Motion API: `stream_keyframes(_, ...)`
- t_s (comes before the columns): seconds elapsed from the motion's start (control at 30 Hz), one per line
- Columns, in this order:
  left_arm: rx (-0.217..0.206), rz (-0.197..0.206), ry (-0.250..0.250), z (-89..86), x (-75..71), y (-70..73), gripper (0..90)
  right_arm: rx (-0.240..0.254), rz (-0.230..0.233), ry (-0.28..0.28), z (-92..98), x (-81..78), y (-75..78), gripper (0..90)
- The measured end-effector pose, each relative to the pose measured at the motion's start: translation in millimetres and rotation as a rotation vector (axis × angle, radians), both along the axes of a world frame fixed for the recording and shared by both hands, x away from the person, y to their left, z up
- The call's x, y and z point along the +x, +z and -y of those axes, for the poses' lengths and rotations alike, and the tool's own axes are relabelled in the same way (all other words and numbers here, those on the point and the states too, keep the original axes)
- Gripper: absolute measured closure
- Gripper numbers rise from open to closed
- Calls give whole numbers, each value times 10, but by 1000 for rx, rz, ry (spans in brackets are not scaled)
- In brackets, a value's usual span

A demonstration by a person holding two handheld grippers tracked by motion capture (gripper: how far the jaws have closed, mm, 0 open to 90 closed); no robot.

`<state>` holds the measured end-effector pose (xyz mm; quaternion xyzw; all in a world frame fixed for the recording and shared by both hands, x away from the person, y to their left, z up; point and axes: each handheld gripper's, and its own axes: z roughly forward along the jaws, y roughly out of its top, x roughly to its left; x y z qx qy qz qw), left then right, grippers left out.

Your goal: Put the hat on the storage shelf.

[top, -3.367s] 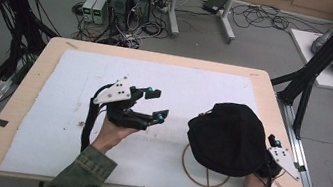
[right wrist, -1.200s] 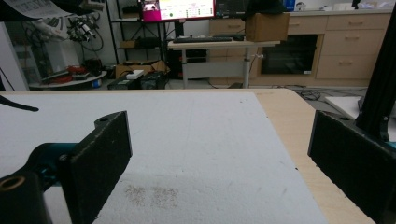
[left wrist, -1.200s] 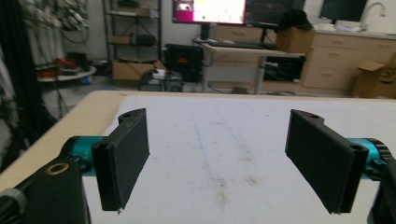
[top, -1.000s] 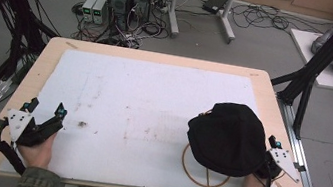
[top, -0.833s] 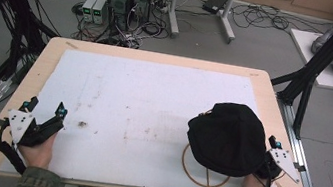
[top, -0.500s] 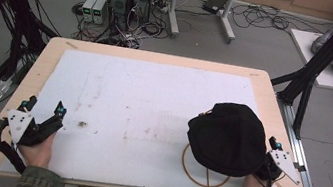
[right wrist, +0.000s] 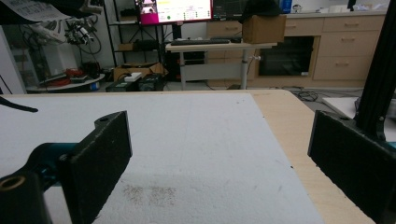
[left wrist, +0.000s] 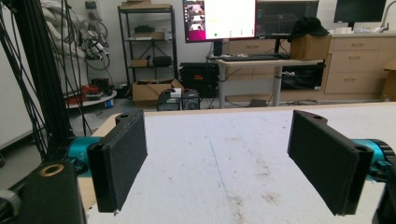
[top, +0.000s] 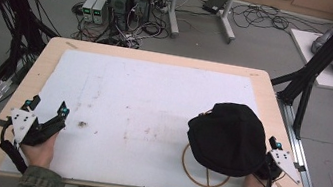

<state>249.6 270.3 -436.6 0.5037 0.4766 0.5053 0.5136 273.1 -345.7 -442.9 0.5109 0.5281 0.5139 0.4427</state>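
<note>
both grippers, left gripper (top: 47, 114) and right gripper (right wrist: 219, 158), jaws wide apart, empty

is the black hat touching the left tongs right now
Apart. The high view shows the left tongs at the table's left edge and the black hat far right, with bare white mat between them.

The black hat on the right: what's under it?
A wooden ring pokes out from under the black hat, lying on the white mat. The rest of the ring is covered.
</note>
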Motion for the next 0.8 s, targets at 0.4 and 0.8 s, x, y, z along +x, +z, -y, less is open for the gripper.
stream_keyframes(0.4, 29, -3, -15, 51, 4, 11, 201, 8, -3, 0, 21, 12, -7, 53)
stream_keyframes(0.8, 21, -14, -20, 61, 13, 9, 204, 7, -4, 6, 23, 7, -11, 54)
